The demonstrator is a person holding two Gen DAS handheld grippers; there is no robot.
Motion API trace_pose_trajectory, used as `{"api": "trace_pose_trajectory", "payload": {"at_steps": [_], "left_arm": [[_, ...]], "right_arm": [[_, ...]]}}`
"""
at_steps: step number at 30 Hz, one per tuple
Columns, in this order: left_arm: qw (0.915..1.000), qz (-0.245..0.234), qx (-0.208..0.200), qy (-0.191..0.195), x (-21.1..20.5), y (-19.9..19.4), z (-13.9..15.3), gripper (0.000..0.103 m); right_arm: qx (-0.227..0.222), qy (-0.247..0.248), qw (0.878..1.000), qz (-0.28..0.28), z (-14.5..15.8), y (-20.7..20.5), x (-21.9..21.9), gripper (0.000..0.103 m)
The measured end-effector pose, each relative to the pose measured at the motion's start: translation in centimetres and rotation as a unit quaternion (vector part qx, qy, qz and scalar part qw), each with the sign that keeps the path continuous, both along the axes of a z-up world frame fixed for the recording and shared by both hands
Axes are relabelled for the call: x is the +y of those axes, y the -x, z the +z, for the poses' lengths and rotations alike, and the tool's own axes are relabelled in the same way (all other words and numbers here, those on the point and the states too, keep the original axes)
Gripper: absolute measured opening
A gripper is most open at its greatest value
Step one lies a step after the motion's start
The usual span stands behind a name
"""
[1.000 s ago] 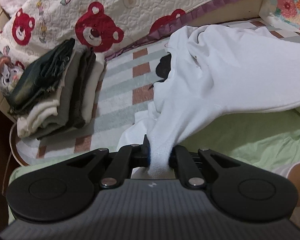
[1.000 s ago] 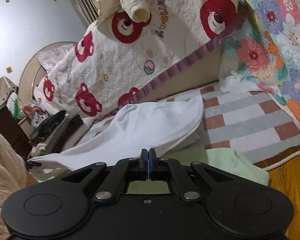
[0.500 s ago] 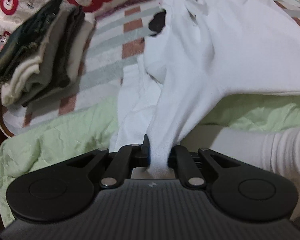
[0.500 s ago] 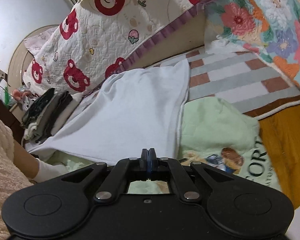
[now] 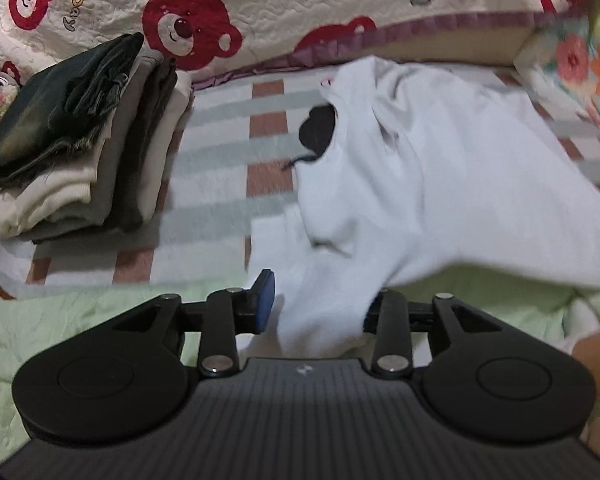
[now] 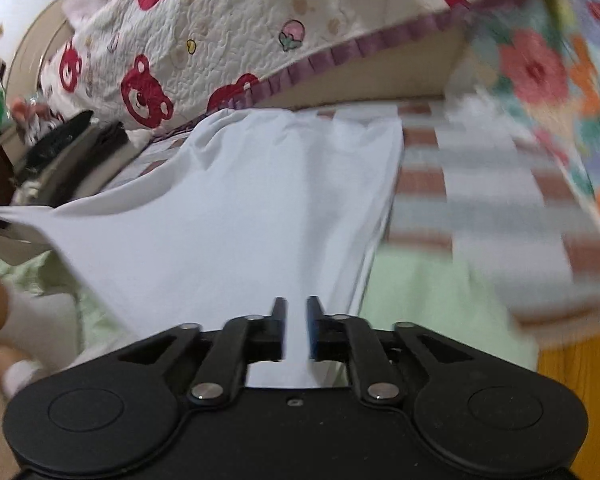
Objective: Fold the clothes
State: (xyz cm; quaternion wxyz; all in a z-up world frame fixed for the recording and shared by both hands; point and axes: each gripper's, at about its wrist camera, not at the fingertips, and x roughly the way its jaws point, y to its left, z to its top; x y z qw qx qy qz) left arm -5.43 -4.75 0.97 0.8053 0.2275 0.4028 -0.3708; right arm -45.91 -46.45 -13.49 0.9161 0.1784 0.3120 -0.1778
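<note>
The white garment (image 5: 440, 184) lies spread on the bed (image 5: 224, 184), stretching away from both tongs toward the bear quilt (image 5: 340, 4). The left tongs (image 5: 320, 304) stand wide open with a bunched corner loose between them. The right tongs (image 6: 296, 320) stand slightly parted astride the near hem, not pinching it.

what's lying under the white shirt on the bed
Under the white shirt you can see a striped blanket and, nearer, a light green sheet. Whatever lies beneath its middle is covered.

One white garment (image 5: 440, 184); one folded stack (image 5: 80, 140); two quilts (image 5: 300, 4)
</note>
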Motion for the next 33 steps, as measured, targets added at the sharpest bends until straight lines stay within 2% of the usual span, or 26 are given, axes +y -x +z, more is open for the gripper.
{"api": "trace_pose_trajectory", "payload": {"at_steps": [3, 6, 9, 13, 17, 21, 23, 26, 29, 33], "left_arm": [[0.9998, 0.009, 0.011, 0.015, 0.1, -1.8, 0.8, 0.039], [0.9988, 0.021, 0.044, -0.001, 1.0, -2.1, 0.3, 0.040], [0.9977, 0.003, 0.067, 0.002, 2.2, -1.3, 0.1, 0.040], [0.9949, -0.017, 0.093, 0.035, 4.5, -1.3, 1.8, 0.042], [0.9889, -0.013, 0.119, 0.088, 6.1, -3.3, 3.1, 0.048], [0.9852, -0.026, 0.129, 0.110, 1.1, -8.6, 0.2, 0.048], [0.9829, -0.026, 0.139, 0.118, -2.8, -11.8, -2.5, 0.048], [0.9864, -0.004, 0.128, 0.103, -8.6, -16.3, -6.9, 0.048], [0.9897, -0.011, 0.122, 0.074, -12.8, -18.4, -10.0, 0.048], [0.9895, -0.004, 0.131, 0.061, -15.0, -19.6, -12.6, 0.048]], "right_arm": [[0.004, 0.021, 1.000, -0.021, 2.6, -4.1, -3.5, 0.028], [-0.005, 0.024, 0.999, -0.042, 5.3, -7.4, -6.2, 0.029], [0.009, 0.036, 0.998, -0.042, 6.4, -11.7, -7.2, 0.035], [0.027, 0.048, 0.998, -0.040, 7.7, -17.5, -8.4, 0.036], [0.037, 0.025, 0.999, -0.027, 6.3, -23.7, -7.8, 0.036], [0.050, 0.010, 0.997, -0.053, 3.9, -27.1, -7.8, 0.039], [0.057, 0.003, 0.996, -0.066, 2.8, -28.8, -7.8, 0.039], [0.066, -0.008, 0.994, -0.086, 1.0, -31.4, -7.9, 0.039], [0.076, -0.018, 0.991, -0.105, -0.7, -33.7, -8.0, 0.039], [0.080, -0.011, 0.988, -0.130, -1.2, -32.0, -9.6, 0.042]]}}
